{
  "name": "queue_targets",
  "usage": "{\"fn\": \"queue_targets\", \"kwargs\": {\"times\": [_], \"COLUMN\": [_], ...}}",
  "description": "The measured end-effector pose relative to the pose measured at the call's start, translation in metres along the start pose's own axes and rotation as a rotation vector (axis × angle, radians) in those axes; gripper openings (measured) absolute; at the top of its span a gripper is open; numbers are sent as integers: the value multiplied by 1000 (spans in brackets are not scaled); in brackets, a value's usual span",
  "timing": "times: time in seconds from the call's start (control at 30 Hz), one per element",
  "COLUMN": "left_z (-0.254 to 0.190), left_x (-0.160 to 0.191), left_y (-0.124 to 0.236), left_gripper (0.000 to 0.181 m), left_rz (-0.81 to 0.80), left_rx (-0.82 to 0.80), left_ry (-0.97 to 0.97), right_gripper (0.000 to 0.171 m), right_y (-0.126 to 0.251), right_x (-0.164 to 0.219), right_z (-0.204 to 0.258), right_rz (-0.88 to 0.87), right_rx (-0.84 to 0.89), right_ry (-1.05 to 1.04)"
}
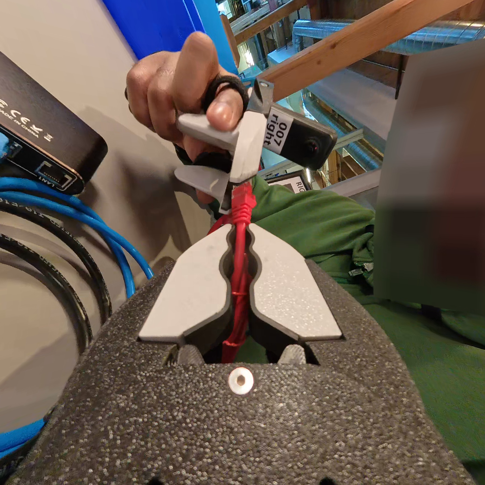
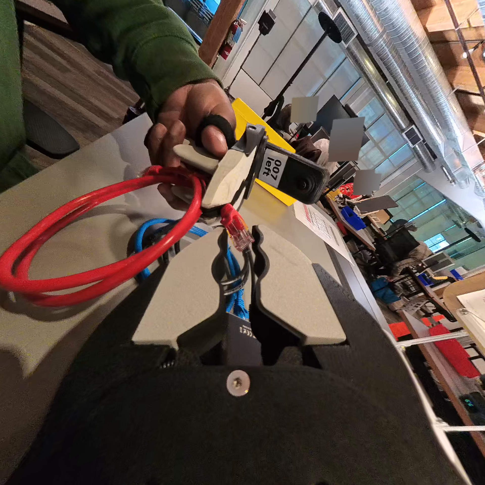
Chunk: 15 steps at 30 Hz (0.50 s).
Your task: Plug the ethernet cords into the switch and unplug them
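Gripping one red cord (image 1: 239,252), left gripper (image 1: 240,231).

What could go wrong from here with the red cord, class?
1. The right gripper is open around the red plug; closing on its clear tip might slip or crack it.
2. The red cord hangs in a loose coil from the shut left gripper and could snag the blue cords by the switch.
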<state>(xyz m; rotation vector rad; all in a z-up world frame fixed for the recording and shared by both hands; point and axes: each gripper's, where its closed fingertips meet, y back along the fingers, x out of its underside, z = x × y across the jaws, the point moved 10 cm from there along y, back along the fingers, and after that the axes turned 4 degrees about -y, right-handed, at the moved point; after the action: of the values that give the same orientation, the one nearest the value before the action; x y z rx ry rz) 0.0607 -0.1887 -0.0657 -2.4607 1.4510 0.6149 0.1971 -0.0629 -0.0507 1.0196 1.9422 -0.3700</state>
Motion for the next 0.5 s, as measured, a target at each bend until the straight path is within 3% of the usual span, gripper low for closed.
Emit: {"fn": "queue_targets", "kwargs": {"times": [0.1, 0.27, 0.4, 0.5], "left_z": [0, -29, -71, -76], "left_x": [-4, -25, -45, -59], "left_y": [2, 15, 27, 31], "left_gripper": [12, 34, 77, 105], "left_rz": [7, -82, -235, -309], "left_rx": [-37, -269, -462, -634], "left_ry": [-62, -481, -933, -1197], "right_gripper": [15, 13, 13, 13], "right_y": [1, -3, -6, -8], "right_x": [3, 12, 14, 17], "right_z": [0, -2, -4, -4], "right_rz": [10, 20, 19, 20], "right_rx": [-26, -58, -91, -119], "right_ry": [-7, -128, -224, -286]}}
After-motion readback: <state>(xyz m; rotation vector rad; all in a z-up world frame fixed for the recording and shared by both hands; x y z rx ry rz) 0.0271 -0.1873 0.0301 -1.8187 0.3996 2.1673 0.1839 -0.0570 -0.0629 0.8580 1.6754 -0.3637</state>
